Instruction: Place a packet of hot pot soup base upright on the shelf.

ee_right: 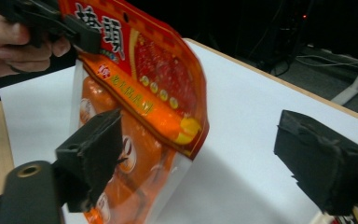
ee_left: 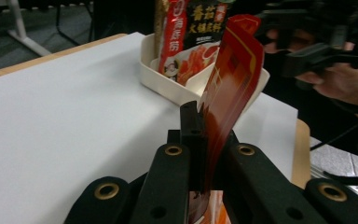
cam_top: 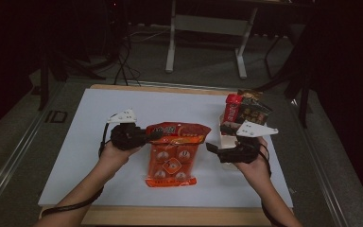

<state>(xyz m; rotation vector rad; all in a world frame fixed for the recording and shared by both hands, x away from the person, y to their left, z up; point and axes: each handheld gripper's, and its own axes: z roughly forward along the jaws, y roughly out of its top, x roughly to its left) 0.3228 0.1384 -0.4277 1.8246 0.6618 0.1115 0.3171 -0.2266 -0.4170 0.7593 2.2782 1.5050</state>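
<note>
Glossy plastic, matt foam

We see a shiny film snack bag [ee_right: 135, 88], rough foam claw pads [ee_right: 324, 161], a matt white surface [cam_top: 104, 156].

1. The left gripper [ee_left: 204, 140] has its two black jaws closed on the edge of a red-orange snack bag [ee_left: 230, 88], which rises edge-on between them.
2. Beyond the bag, a white tray [ee_left: 161, 77] stands on the white table [ee_left: 65, 107], holding upright snack packets [ee_left: 193, 32].
3. At upper right, a person's hand [ee_left: 342, 81] holds the right gripper [ee_left: 319, 56], near the tray; whether it is open cannot be determined.
</note>
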